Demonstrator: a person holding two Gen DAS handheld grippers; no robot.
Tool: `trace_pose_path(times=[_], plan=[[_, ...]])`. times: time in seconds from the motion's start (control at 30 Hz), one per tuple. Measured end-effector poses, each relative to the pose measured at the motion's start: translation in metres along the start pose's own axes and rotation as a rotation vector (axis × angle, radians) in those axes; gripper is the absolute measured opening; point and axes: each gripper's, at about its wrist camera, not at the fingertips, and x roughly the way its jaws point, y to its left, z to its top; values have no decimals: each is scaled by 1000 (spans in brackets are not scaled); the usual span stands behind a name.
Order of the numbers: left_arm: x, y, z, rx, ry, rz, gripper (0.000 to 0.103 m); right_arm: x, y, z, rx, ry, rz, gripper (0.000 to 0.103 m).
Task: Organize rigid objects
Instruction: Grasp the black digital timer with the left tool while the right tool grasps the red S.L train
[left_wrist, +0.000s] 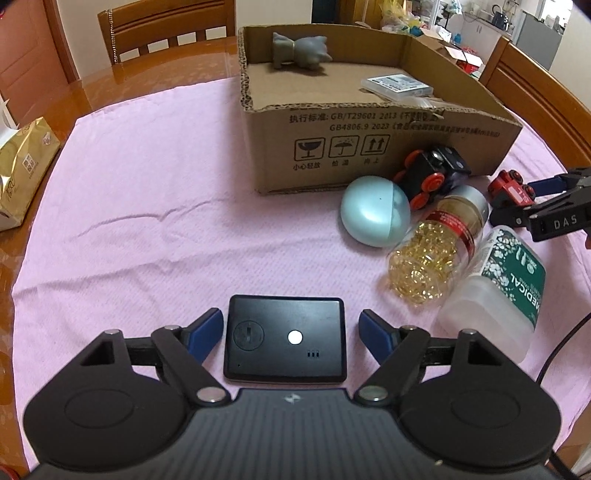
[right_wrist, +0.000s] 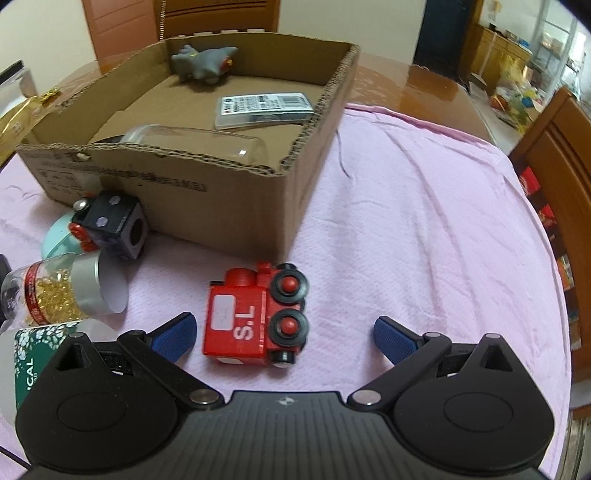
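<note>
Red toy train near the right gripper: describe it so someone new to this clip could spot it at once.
Start at the open cardboard box on the pink cloth. Just in front of the box's near corner lies the red toy train, tipped on its side between the fingers of the open right gripper. Unlike the black train leaning against the box, it is red with white "S.L" lettering.

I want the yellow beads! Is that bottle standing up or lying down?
Lying down. The capsule bottle rests on its side on the pink cloth, silver cap pointing toward the cardboard box.
</note>
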Motion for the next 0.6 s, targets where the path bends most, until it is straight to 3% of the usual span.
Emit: trace_pose_path(times=[0.07,0.3,0.47,0.6], plan=[[0,1,0,-6,1,3,79,0,3,1,-14,-7,8,101],[0,-2,0,-12,4,35,80,-6,9,2,-58,-27,32,82],[0,-2,1,-37,10,39,79,-11,12,4,-70,-35,23,61],[1,-2,0,-42,8,50,79,-11,13,5,-82,-36,18,59]])
